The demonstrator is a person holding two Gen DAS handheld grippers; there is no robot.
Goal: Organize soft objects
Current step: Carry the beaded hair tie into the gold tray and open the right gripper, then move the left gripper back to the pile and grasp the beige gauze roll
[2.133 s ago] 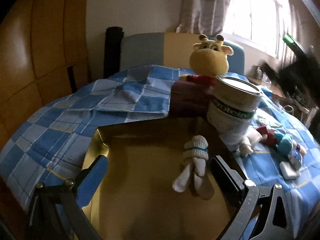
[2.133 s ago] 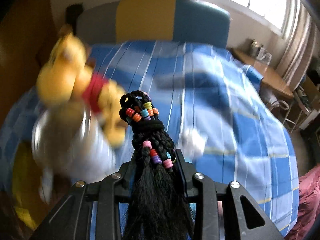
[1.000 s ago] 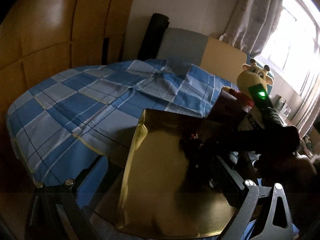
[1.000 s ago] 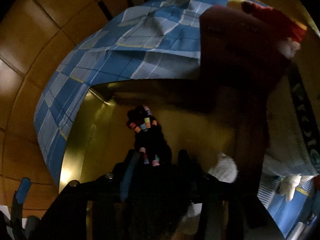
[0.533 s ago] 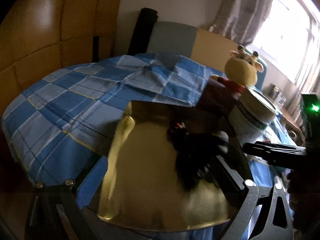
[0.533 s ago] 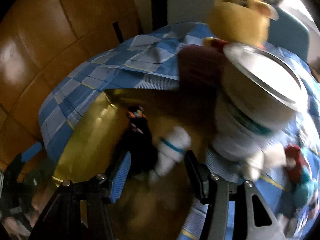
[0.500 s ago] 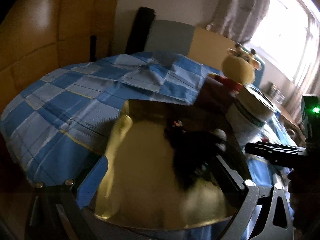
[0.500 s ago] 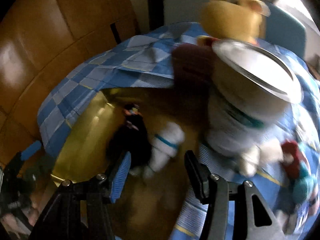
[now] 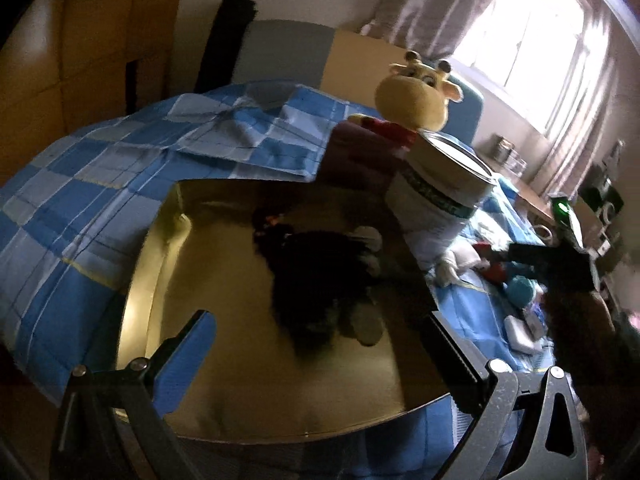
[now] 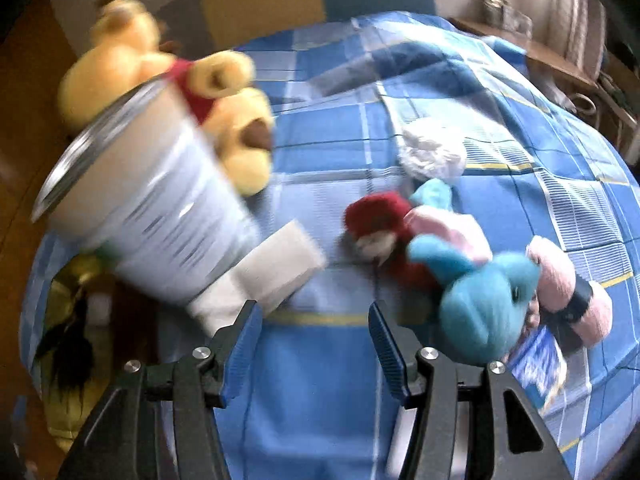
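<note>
A gold tray [image 9: 224, 352] lies on the blue checked bed. In it lie a black braided hairpiece [image 9: 312, 280] with coloured beads and a white sock [image 9: 368, 240]. My left gripper [image 9: 320, 344] is open over the tray's near edge. My right gripper [image 10: 316, 328] is open and empty above the bedcover. Just ahead to its right lie a red plush [image 10: 380, 220], a blue plush [image 10: 484, 308] and pink yarn [image 10: 568, 292]. A yellow giraffe plush [image 9: 416, 100] sits behind a white tin [image 9: 444, 200]. The hairpiece also shows in the right wrist view [image 10: 68, 344].
A white block [image 10: 276, 272] lies by the tin [image 10: 160, 216]. A crumpled white tissue [image 10: 432, 152] lies farther back on the bed. A small blue packet [image 10: 536, 360] lies by the yarn. A wooden wall [image 9: 80, 60] is at left, a side table [image 9: 524, 188] at right.
My right gripper let go of the hairpiece into the tray, opened, and swung right toward the small plush toys. The left gripper stayed over the tray.
</note>
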